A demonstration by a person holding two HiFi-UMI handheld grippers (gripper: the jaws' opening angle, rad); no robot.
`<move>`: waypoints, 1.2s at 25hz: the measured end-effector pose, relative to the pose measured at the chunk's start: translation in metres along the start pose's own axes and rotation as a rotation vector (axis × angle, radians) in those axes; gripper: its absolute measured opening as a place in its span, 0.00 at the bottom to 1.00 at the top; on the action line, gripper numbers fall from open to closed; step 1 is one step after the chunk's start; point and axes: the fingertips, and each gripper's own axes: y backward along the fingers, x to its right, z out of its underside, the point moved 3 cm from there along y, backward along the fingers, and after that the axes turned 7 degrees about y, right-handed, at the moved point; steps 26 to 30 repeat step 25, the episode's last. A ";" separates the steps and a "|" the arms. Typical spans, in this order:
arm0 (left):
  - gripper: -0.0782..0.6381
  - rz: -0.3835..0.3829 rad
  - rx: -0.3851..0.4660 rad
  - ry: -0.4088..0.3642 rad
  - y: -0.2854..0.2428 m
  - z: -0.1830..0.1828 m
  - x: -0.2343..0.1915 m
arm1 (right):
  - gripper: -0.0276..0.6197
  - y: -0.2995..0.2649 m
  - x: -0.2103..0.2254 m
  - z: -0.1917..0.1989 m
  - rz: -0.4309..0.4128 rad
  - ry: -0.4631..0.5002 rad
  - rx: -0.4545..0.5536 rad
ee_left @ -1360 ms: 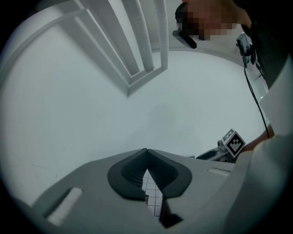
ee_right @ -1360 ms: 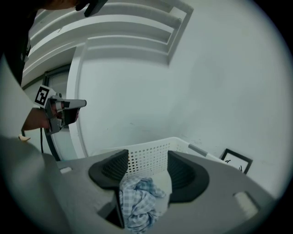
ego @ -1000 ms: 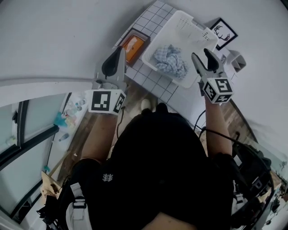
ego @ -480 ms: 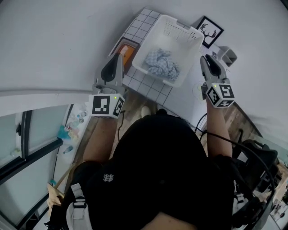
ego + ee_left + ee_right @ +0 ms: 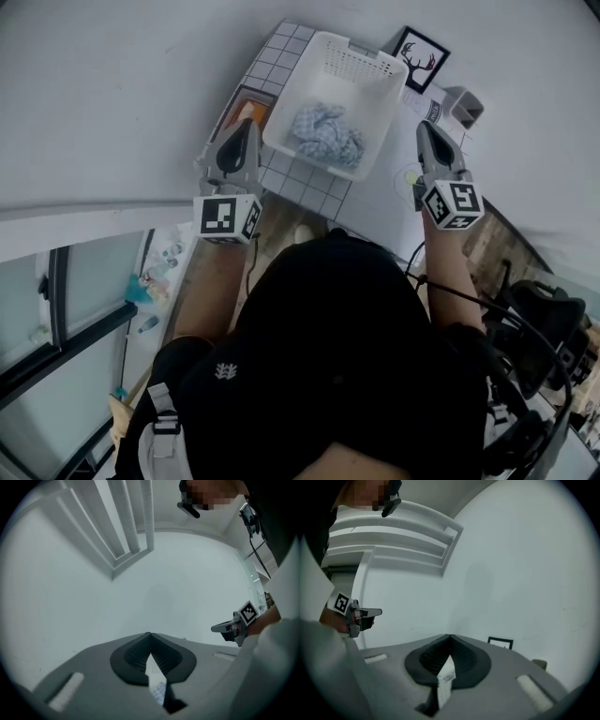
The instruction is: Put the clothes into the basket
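Left claw (image 5: pixel 247 129) partly hides the orange tray (image 5: pixel 247 105).

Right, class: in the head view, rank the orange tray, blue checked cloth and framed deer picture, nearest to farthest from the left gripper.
1. The orange tray, beside the left gripper tips.
2. The blue checked cloth, inside the white basket.
3. The framed deer picture, behind the basket.

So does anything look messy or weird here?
Nothing really stands out. The checked cloth is crumpled, but it lies wholly inside the white basket, which sits flat on the tiled table. The left tongs and right tongs are shut and empty.
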 end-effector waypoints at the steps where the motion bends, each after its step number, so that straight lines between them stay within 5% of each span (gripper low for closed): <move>1: 0.12 0.000 -0.012 0.001 -0.001 0.005 0.000 | 0.05 0.001 0.000 0.002 0.003 0.002 -0.002; 30: 0.12 0.047 -0.046 -0.002 -0.018 0.010 -0.010 | 0.05 -0.010 0.000 0.004 0.041 -0.001 -0.004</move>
